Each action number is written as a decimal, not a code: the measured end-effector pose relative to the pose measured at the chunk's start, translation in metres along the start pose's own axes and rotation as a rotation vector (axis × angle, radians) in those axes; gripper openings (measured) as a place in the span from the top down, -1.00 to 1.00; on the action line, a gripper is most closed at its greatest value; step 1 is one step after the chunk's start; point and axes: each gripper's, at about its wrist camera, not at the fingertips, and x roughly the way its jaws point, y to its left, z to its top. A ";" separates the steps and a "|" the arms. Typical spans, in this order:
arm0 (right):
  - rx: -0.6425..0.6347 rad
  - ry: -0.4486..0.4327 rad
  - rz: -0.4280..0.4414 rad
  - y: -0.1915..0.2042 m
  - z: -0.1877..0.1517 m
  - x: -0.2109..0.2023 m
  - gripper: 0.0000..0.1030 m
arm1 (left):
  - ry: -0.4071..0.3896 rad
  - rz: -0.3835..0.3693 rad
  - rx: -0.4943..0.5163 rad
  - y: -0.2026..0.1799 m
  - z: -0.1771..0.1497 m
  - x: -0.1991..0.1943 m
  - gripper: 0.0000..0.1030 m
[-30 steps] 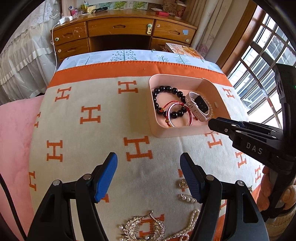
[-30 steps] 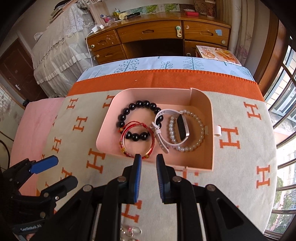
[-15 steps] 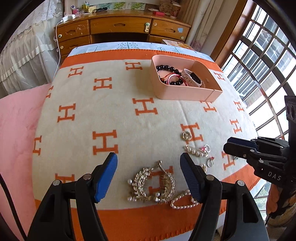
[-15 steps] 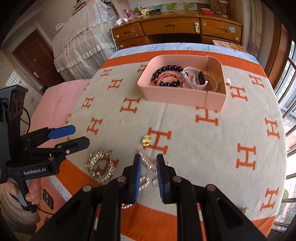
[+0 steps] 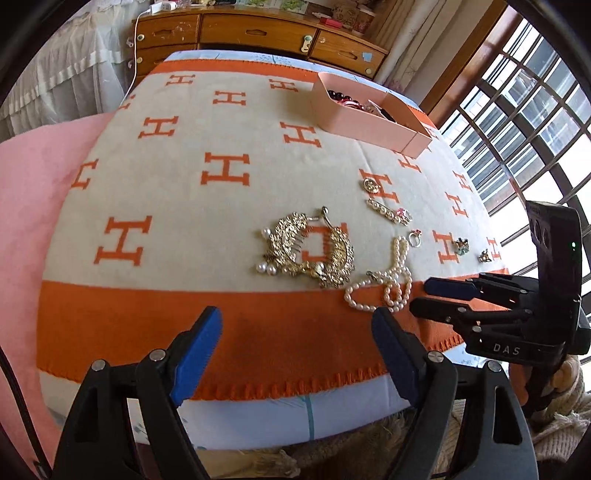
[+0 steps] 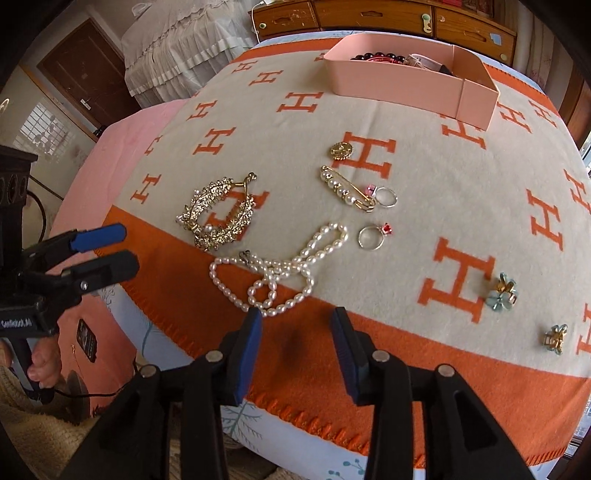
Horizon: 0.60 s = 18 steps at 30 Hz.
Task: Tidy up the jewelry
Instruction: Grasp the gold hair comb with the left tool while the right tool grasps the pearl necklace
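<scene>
Loose jewelry lies near the front edge of the H-patterned blanket (image 5: 229, 170): a pearl necklace (image 6: 273, 273) (image 5: 391, 284), a gold hair comb (image 6: 218, 214) (image 5: 310, 254), a pearl pin (image 6: 343, 190), a round gold brooch (image 6: 341, 150), two rings (image 6: 373, 236) and two flower earrings (image 6: 501, 297). The pink box (image 6: 406, 85) (image 5: 362, 122) at the back holds bead bracelets and a watch. My right gripper (image 6: 296, 317) hangs just short of the necklace, jaws opening, nothing between them. My left gripper (image 5: 295, 321) is over the orange border, jaws opening wider, empty.
A wooden desk with drawers (image 5: 258, 33) stands behind the bed. Barred windows (image 5: 517, 110) fill the right side. A pink cover (image 5: 33, 177) lies to the left. The bed's front edge (image 5: 277, 391) runs right under both grippers. A hand (image 6: 40, 365) holds the left gripper's handle.
Both grippers drew back from the pink box to the blanket's near edge, bringing the loose jewelry into view. The right jaws went from nearly shut to parted. The left jaws widened.
</scene>
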 end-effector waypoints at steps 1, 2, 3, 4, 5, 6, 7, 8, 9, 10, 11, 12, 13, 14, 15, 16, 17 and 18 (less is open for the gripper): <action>-0.003 -0.006 0.004 0.001 0.001 0.001 0.20 | 0.011 -0.016 -0.006 -0.002 -0.003 0.003 -0.58; -0.008 -0.011 0.005 0.001 0.003 0.001 0.19 | 0.022 -0.028 -0.007 -0.004 -0.004 0.006 -0.58; -0.016 -0.017 0.001 0.003 0.004 0.003 0.17 | 0.029 -0.035 -0.005 -0.006 -0.005 0.009 -0.58; -0.028 -0.023 -0.003 0.005 0.006 0.004 0.15 | 0.033 -0.038 -0.004 -0.009 -0.005 0.012 -0.58; -0.043 -0.029 -0.012 0.008 0.007 0.005 0.14 | 0.037 -0.042 -0.005 -0.011 -0.004 0.016 -0.58; -0.061 -0.038 -0.023 0.011 0.009 0.006 0.14 | 0.040 -0.049 -0.009 -0.012 -0.003 0.019 -0.58; -0.079 -0.046 -0.035 0.013 0.011 0.008 0.14 | 0.042 -0.056 -0.017 -0.013 -0.002 0.021 -0.58; -0.097 -0.056 -0.046 0.016 0.012 0.010 0.14 | 0.044 -0.063 -0.026 -0.013 0.000 0.023 -0.58; -0.116 -0.064 -0.057 0.018 0.014 0.012 0.14 | 0.044 -0.068 -0.036 -0.012 0.002 0.025 -0.58; -0.137 -0.072 -0.066 0.020 0.015 0.013 0.14 | 0.044 -0.073 -0.046 -0.012 0.003 0.027 -0.58; -0.159 -0.079 -0.075 0.022 0.016 0.015 0.14 | 0.045 -0.079 -0.056 -0.011 0.005 0.028 -0.58; -0.187 -0.085 -0.086 0.025 0.016 0.016 0.14 | 0.047 -0.084 -0.066 -0.011 0.007 0.029 -0.58; -0.223 -0.089 -0.104 0.028 0.015 0.017 0.14 | 0.048 -0.091 -0.075 -0.010 0.008 0.029 -0.58; -0.257 -0.091 -0.123 0.032 0.015 0.019 0.14 | 0.051 -0.097 -0.082 -0.010 0.009 0.031 -0.58; -0.290 -0.093 -0.143 0.035 0.013 0.020 0.14 | 0.054 -0.100 -0.086 -0.010 0.010 0.031 -0.58; -0.321 -0.097 -0.162 0.038 0.011 0.021 0.16 | 0.056 -0.100 -0.088 -0.010 0.010 0.032 -0.58; -0.340 -0.104 -0.168 0.039 0.010 0.021 0.18 | 0.058 -0.100 -0.087 -0.011 0.011 0.032 -0.57; -0.351 -0.110 -0.161 0.039 0.009 0.021 0.29 | 0.061 -0.098 -0.086 -0.012 0.011 0.033 -0.58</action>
